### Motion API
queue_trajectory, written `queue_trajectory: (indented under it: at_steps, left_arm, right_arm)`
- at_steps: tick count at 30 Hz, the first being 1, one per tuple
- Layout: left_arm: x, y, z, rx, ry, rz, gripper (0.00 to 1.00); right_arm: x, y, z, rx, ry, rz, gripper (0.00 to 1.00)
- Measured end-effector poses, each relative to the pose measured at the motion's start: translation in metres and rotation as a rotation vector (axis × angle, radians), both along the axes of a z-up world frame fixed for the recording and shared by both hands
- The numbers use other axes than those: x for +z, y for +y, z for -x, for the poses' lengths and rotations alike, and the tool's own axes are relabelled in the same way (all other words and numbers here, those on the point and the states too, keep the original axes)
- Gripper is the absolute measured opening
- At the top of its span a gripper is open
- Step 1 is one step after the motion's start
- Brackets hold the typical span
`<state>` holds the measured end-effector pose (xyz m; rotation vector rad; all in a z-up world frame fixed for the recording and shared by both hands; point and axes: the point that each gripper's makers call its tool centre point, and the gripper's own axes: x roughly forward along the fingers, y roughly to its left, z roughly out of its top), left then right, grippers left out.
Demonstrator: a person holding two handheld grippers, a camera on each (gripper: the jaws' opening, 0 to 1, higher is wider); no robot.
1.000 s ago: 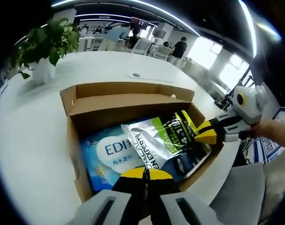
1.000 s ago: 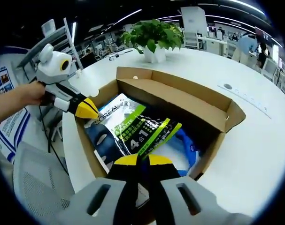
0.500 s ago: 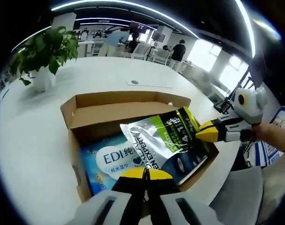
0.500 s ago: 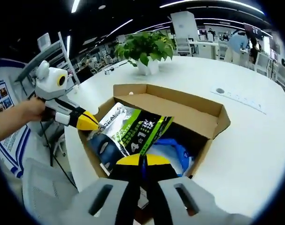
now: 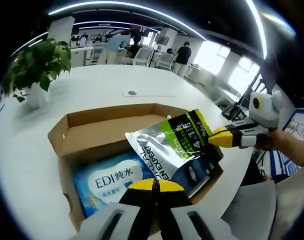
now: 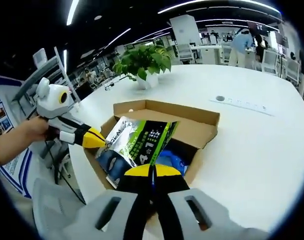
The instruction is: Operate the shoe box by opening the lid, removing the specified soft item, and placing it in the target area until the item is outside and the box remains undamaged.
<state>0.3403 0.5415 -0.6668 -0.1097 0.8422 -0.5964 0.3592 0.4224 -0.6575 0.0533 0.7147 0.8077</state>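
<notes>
One open cardboard box (image 5: 91, 127), one silver-green pouch (image 5: 174, 147), one blue wipes pack (image 5: 109, 180), one potted plant (image 5: 34, 67), two tools (image 5: 153, 186)

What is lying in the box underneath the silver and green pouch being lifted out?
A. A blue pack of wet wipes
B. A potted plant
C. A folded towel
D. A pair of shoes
A: the left gripper view shows a blue pack printed "EDI" lying in the cardboard box beneath the raised silver and green pouch.

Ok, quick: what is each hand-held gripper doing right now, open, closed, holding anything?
Left hand-held gripper: closed on one edge of the silver-green pouch.
Right hand-held gripper: closed on the opposite edge of the same pouch, raised over the cardboard box.
</notes>
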Motion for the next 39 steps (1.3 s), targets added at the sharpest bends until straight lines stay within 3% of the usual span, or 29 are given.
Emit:
queue_trajectory:
  at_steps: [20,39]
  left_arm:
    - [0.004,-0.067,-0.009,-0.077,0.0,0.001,0.0]
    - [0.005,-0.118,-0.018,-0.14,0.011,0.009,0.0]
  right_arm:
    - [0.004,-0.067,-0.007,-0.114,0.024,0.007,0.0]
    - [0.0,-0.122,-0.013,-0.184,0.052,0.016,0.0]
